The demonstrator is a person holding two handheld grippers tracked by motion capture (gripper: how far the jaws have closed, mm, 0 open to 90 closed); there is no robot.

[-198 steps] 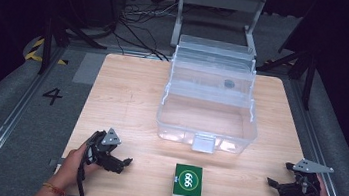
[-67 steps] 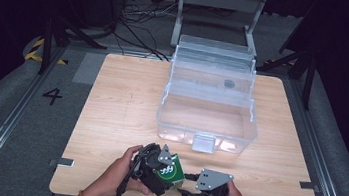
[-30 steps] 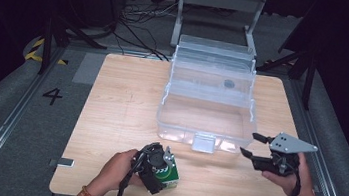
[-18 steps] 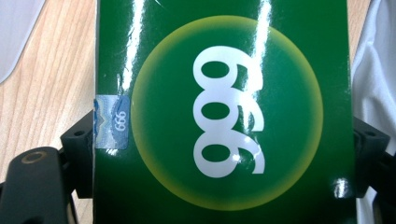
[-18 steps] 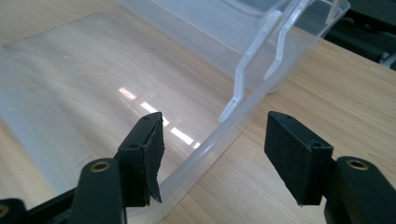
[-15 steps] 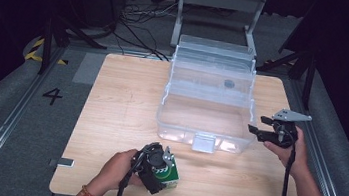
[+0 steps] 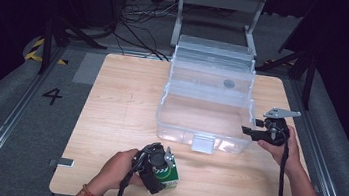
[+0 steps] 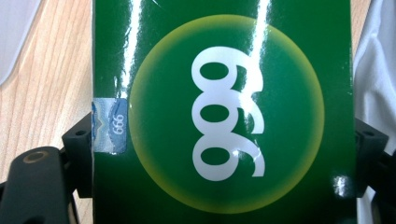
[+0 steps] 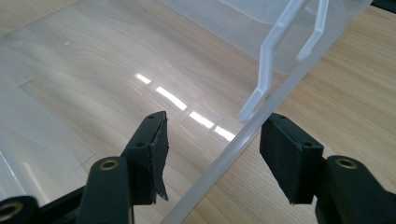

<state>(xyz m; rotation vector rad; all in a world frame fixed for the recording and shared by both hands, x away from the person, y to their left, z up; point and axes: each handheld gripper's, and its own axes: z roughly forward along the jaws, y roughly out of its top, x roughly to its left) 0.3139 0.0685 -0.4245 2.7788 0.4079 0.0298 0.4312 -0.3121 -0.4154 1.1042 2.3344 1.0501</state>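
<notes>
- Compared with half a second ago, the right tool (image 7: 250, 131) has dropped lower and moved in against the right wall of the clear plastic box (image 7: 207, 102); the left tool (image 7: 162, 169) has stayed in place at the table's near edge.
- The right tool is released: in the right gripper view its jaws stand apart, one on each side of the box's right rim (image 9: 224, 158), not pressing on it.
- The left tool is clenched on a green card box (image 8: 222, 112); the left gripper view shows its glossy face with a white "999" in a yellow-ringed circle and a jaw at either edge.
- From the high view, the green card box (image 7: 169, 174) sits at the front of the table, near the middle, in front of the clear box.
- The table (image 7: 121, 101) is light wood, with grey floor around it, a painted "4" (image 7: 53, 95) at left, and a dark room with cables behind.
- The clear plastic box is open, its tiers stepped back; a small dark round object (image 7: 228, 83) lies in an upper tier.
</notes>
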